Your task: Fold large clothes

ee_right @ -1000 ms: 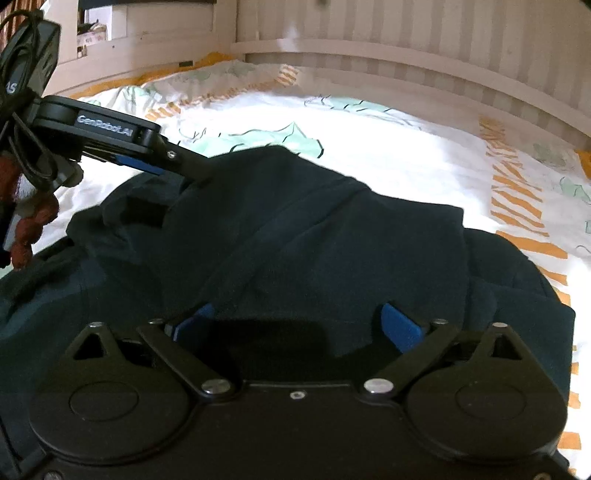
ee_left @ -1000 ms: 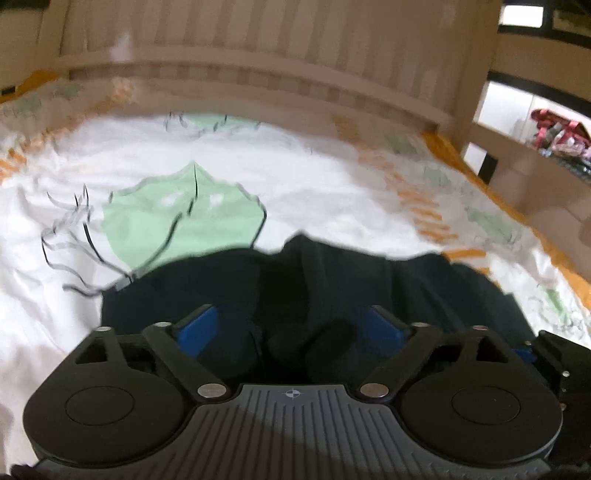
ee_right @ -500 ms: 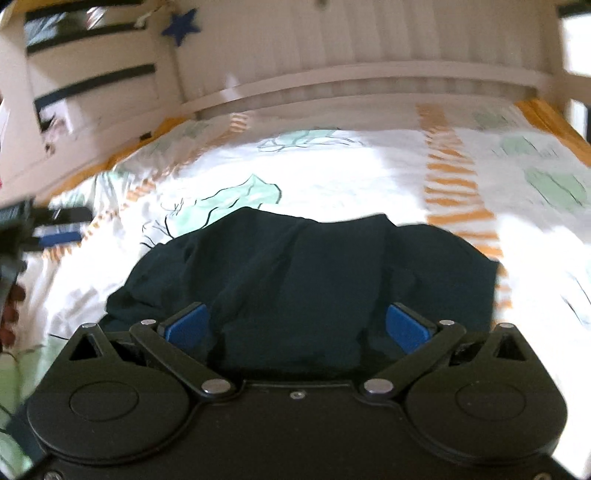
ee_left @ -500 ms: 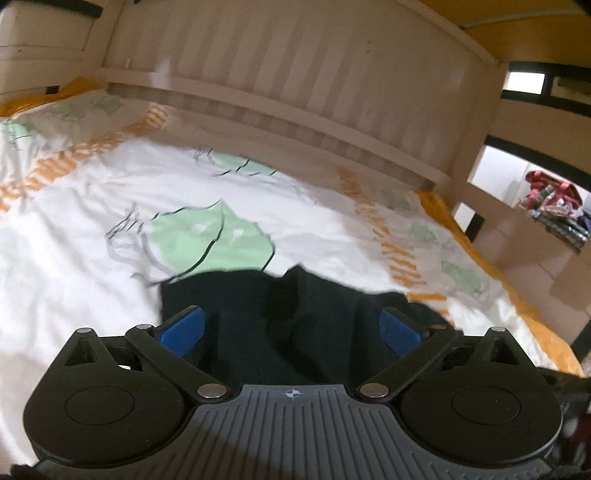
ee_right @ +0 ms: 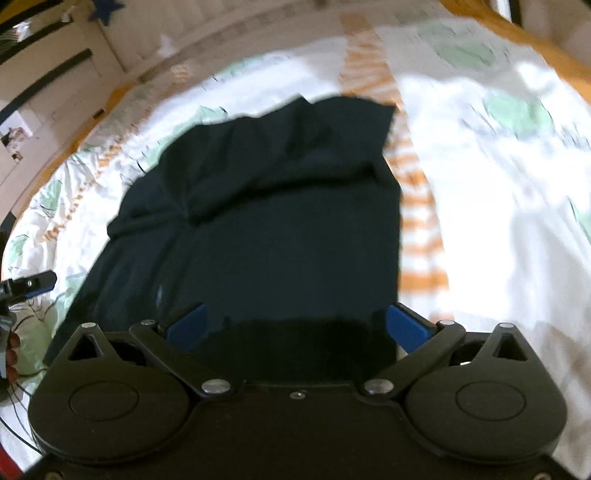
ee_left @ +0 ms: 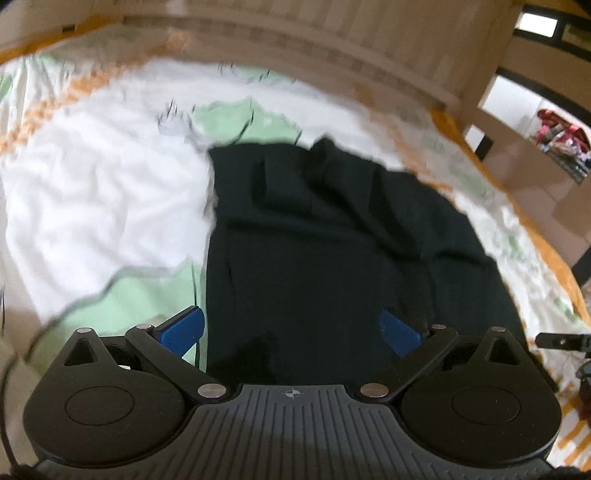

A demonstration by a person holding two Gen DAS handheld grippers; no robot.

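A large dark navy garment (ee_left: pixel 332 236) lies spread on the bed, with wrinkled folds bunched at its far end. It also shows in the right wrist view (ee_right: pixel 266 229). My left gripper (ee_left: pixel 291 330) is open, above the garment's near left edge; its blue pads (ee_left: pixel 183 328) hold nothing. My right gripper (ee_right: pixel 295 326) is open, above the garment's near right part, and is empty. Each gripper's tip shows at the edge of the other's view: the right one (ee_left: pixel 561 339) and the left one (ee_right: pixel 29 284).
The bed sheet (ee_left: pixel 92 184) is white with green shapes and orange stripes (ee_right: pixel 417 229). A slatted wooden headboard (ee_left: pixel 332 33) runs along the far side. A side rail and a shelf with items (ee_left: pixel 557 133) stand at the right.
Both grippers have tilted down and pulled back over the garment. The garment now lies longer and flatter toward the cameras. Both stay open.
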